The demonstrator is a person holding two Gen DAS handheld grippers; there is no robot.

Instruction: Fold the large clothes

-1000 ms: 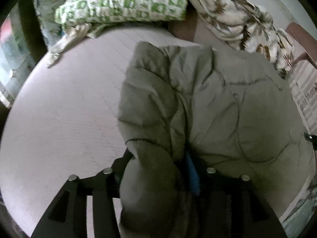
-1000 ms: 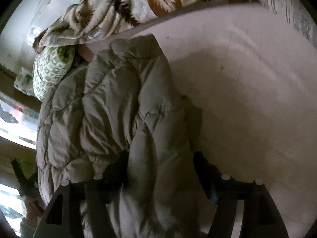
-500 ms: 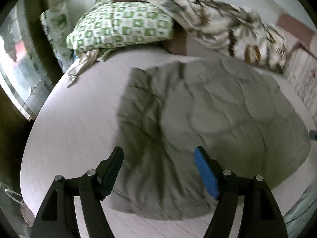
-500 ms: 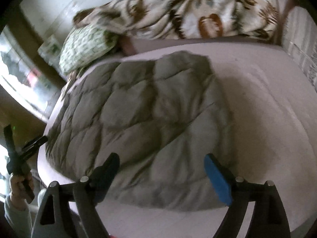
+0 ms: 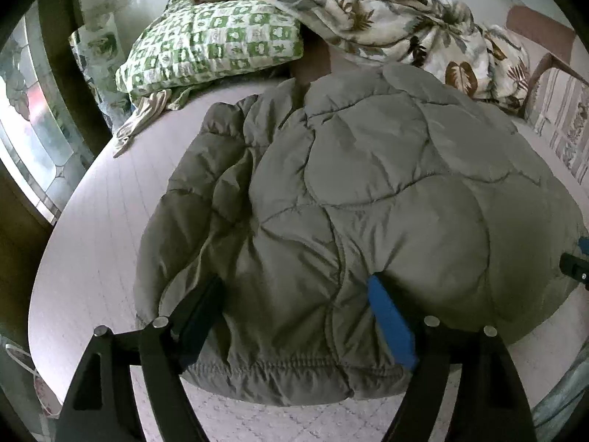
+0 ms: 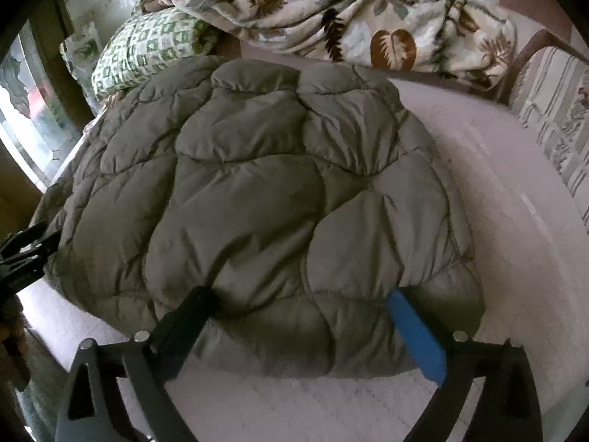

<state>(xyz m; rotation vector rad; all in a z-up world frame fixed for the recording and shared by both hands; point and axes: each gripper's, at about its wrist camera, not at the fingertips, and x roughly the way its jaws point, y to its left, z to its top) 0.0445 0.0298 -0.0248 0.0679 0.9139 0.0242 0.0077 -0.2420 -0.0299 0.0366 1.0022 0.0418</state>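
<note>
While the quilted grey-green jacket (image 5: 368, 191) lies spread flat on the bed (image 5: 121, 202), both tools sit at its near hem with jaws spread wide. The left hand-held gripper (image 5: 298, 309) is released; its dark finger and blue finger press against the puffy fabric at either side of a hem section, not pinching it. The right hand-held gripper (image 6: 305, 316) is likewise released, fingers touching the jacket's near edge (image 6: 294, 361), which stops just short of the mattress front. Bare sheet shows left of the jacket in the left wrist view and right of it in the right wrist view (image 6: 478, 169), giving room on both sides. At the far edge the jacket's top nearly meets a green checked pillow (image 5: 217, 48) and a leaf-print blanket (image 6: 349, 14). A chair (image 6: 552, 84) stands beyond the bed's right side.
</note>
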